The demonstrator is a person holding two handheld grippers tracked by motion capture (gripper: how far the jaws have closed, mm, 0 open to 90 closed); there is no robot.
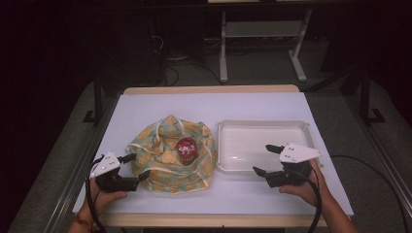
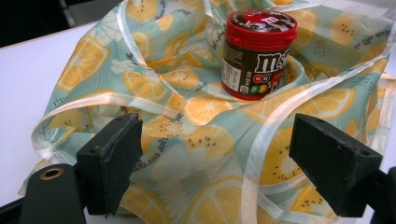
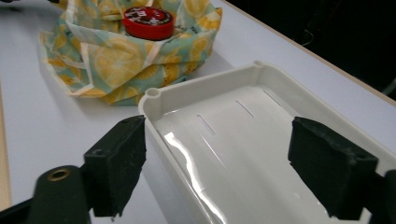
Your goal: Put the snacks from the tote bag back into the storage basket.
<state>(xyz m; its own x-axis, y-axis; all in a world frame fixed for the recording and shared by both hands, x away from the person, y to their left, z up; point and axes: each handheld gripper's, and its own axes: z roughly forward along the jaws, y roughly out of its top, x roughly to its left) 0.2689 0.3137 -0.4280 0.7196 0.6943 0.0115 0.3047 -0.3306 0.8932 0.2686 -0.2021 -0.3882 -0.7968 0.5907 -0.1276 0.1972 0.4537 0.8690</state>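
Both hands come in at the bottom of the high view, each with a claw spread wide and holding nothing. Left gripper (image 1: 132, 166) sits at the near-left edge of the lemon-print cloth bag (image 1: 160, 162), and the red-lidded candy jar (image 1: 186, 150) stands upright in the middle of that bag. Right gripper (image 1: 264, 158) hangs over the near edge of the white tray (image 1: 233, 127), just right of the bag.

Left gripper view: jaws wide apart over the bag fabric, jar beyond them.

Right gripper view: jaws straddle the tray's near corner, wide too, gripping nothing.
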